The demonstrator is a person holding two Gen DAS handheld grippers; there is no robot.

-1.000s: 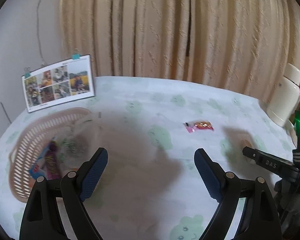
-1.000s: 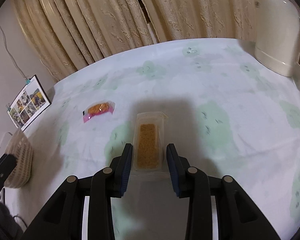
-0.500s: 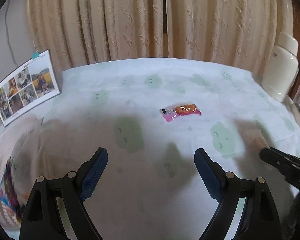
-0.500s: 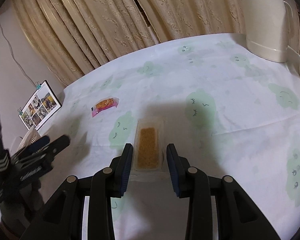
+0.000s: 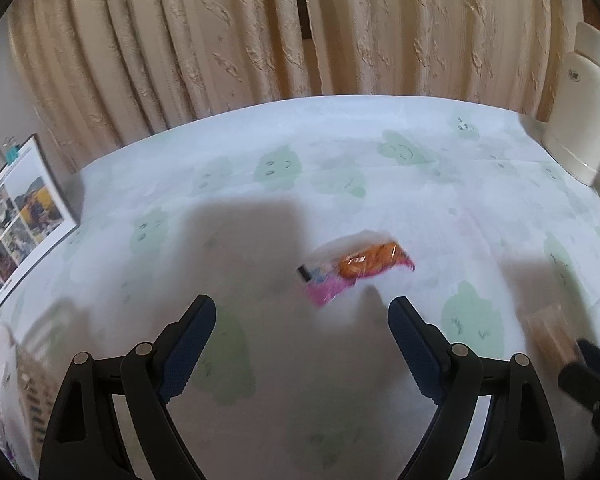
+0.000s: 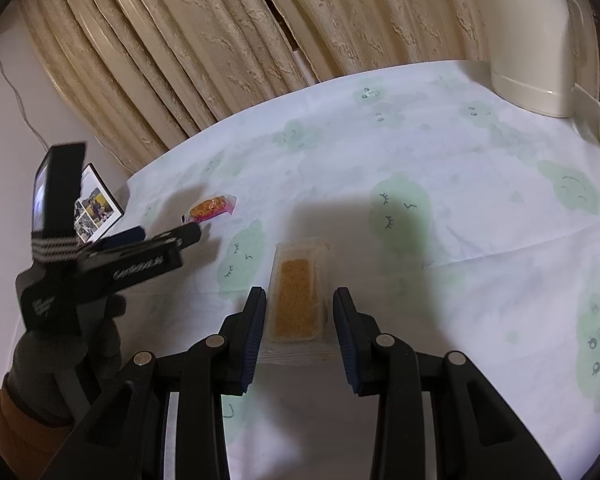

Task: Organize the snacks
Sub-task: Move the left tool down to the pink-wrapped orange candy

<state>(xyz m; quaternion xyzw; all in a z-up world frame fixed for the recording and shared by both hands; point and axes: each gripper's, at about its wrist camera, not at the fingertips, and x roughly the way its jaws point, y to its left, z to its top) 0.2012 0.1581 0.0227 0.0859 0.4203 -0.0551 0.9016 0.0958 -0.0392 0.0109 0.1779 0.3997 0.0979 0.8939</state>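
1. Small clear-and-pink plastic snack packet with an orange filling (image 5: 356,268) lies flat on the cloud-print tablecloth, blurred, out in the open.
2. Long clear plastic pack of golden-brown crumbly snack (image 6: 296,300) lies flat too, lengthwise, well apart from the pink one.
3. Pale slatted plastic basket (image 5: 4,364) sits at the left edge, blurred.

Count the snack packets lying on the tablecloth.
2. The pink packet lies just ahead of the open left gripper; the clear packet lies between the right gripper's jaws. The blurred basket may hide more.
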